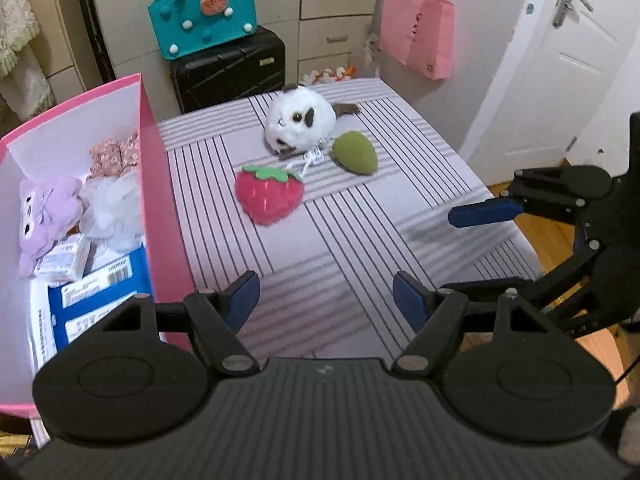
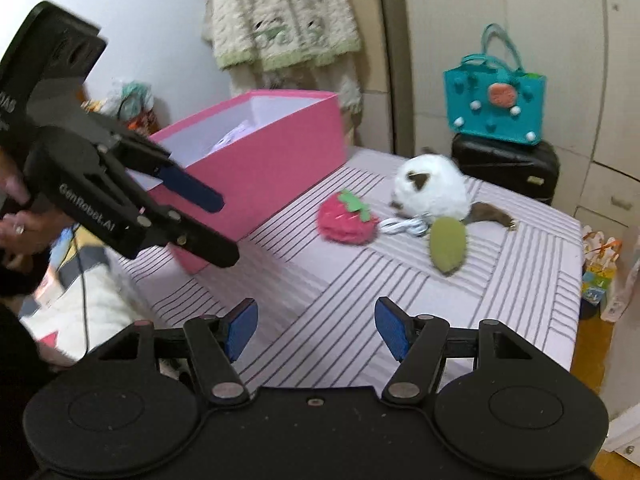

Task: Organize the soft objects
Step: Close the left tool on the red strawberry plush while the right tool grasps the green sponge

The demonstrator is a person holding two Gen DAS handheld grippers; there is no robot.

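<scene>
Nearest in the left wrist view, the left claw (image 1: 326, 300) is spread, nothing between its blue pads, over the near part of the striped bench (image 1: 360, 248). In the right wrist view the right claw (image 2: 316, 330) is spread likewise and empty, above the bench's near edge. Each claw shows in the other's view: the right one comes in from the right edge of the left view, the left one from the left edge of the right view, where a hand (image 2: 20, 224) grips its handle.

Just left of the left claw stands the pink box (image 1: 158, 184), on the bench's left side. Inside lie blue-and-white packets (image 1: 100, 292), a purple plush (image 1: 48, 216), a white fluffy thing (image 1: 112, 212) and a floral fabric piece (image 1: 114, 154).

Farther out, mid-bench, the strawberry (image 1: 270, 196) lies well apart from both claws. Just beyond and right of it is the green plush (image 1: 356, 154), with a white cord (image 1: 310, 160) between them. Behind those sits the white plush animal (image 1: 300, 120), touching the cord.

Beyond the bench, a teal bag (image 1: 204, 20) rests on a black suitcase (image 1: 232, 68); a pink bag (image 1: 418, 34) hangs to the right, near a white door (image 1: 560, 60).
</scene>
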